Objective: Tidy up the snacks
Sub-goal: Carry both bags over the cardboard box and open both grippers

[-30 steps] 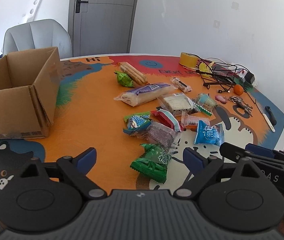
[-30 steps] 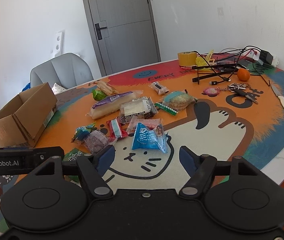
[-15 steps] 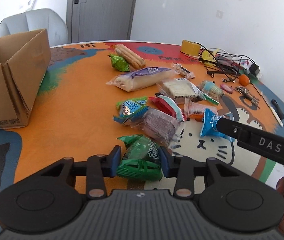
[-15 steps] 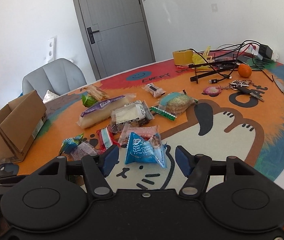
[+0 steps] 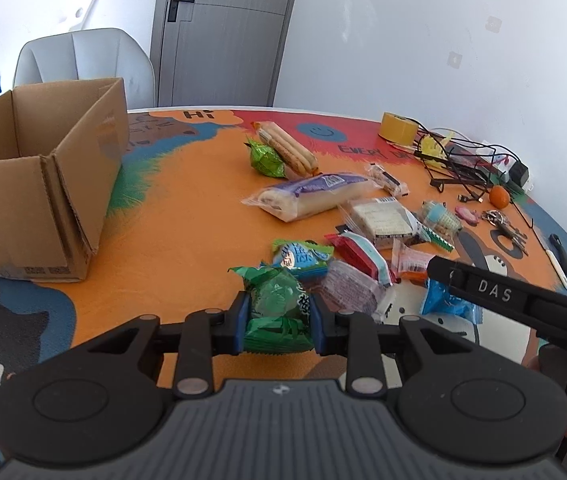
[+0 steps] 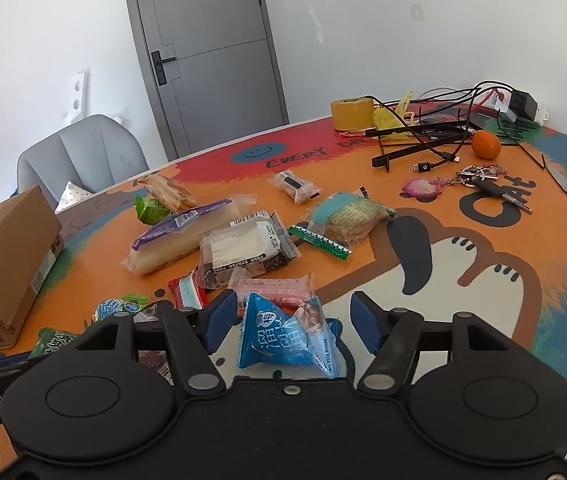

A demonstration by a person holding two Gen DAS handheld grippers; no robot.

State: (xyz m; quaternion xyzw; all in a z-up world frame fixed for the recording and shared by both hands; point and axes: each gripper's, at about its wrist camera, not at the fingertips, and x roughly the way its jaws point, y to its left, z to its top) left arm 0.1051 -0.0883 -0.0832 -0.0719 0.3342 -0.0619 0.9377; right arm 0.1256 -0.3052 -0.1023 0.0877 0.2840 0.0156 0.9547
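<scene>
A round tabletop (image 6: 483, 280) printed with a cartoon cat carried the whole scene, with an open cardboard box (image 5: 39, 184) at its left side and a grey chair (image 5: 83, 56) behind it. A loose pile of snacks lay across the middle: a long purple-labelled bread roll (image 5: 311, 196), a clear pack of white cake (image 6: 243, 248) and a biscuit pack (image 5: 285, 146) farther back. A roll of yellow tape (image 6: 351, 114), tangled cables (image 6: 435, 136), an orange (image 6: 485, 144) and keys (image 6: 487, 184) sat at the far right. The left claw (image 5: 277, 320), its jaws having just closed, pinched a green snack packet (image 5: 277, 312) at the pile's near edge. The right claw (image 6: 289, 320) stood spread around a blue snack packet (image 6: 283, 340), its pads clear of the wrapper.
</scene>
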